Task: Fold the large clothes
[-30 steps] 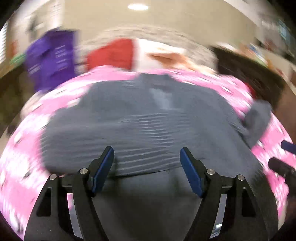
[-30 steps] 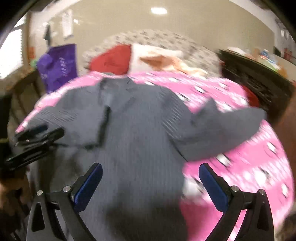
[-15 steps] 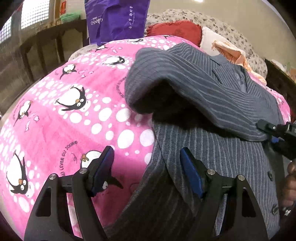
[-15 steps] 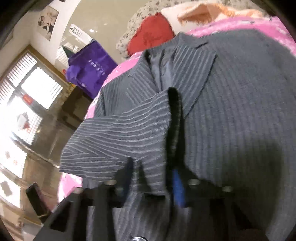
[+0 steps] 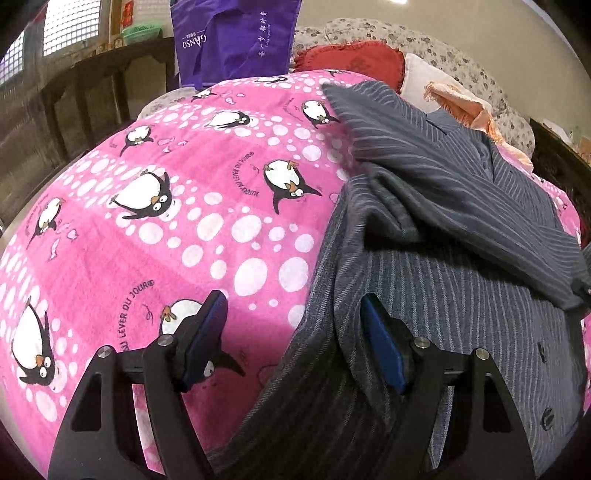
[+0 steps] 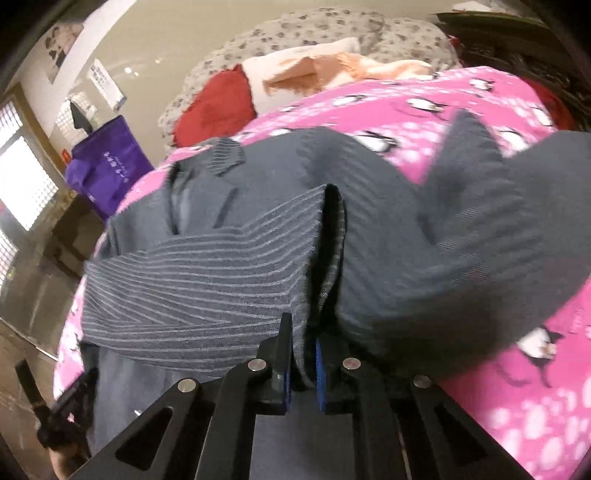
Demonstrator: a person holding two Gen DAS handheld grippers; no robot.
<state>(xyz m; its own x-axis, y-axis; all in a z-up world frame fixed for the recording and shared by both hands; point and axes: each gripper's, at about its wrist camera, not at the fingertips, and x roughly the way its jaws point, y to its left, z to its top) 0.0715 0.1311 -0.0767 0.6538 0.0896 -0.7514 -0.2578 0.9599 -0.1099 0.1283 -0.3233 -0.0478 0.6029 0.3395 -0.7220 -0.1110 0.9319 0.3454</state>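
In the left wrist view, the left gripper (image 5: pixel 293 334) fills the bottom of the frame with its fingers (image 5: pixel 205 334) standing wide apart. They hold nothing. The side edge of a grey pinstriped jacket (image 5: pixel 454 280) lies in the gap between them, near the right finger, but the pads do not press on it. The jacket is spread on the right half of the frame, over a pink blanket with penguins (image 5: pixel 155 221) that covers the bed. One sleeve (image 5: pixel 424 162) is folded across the chest of the jacket, from upper centre to the right edge. Behind, at the top, there are a red cushion (image 5: pixel 354 61), a peach cloth (image 5: pixel 461 105) and a purple bag (image 5: pixel 236 35).

In the right wrist view, the right gripper (image 6: pixel 302 363) is at the bottom centre. Its fingers (image 6: pixel 282 354) are closing and already nearly together, with a fold of the same jacket's striped cloth (image 6: pixel 207 280) pinched between the blue pads. The cloth stands up from the fingers as a ridge in the middle of the frame. The collar is farther, at upper left of centre, and the second sleeve goes to the right edge over the pink blanket. The left gripper shows blurred in the lower left corner.
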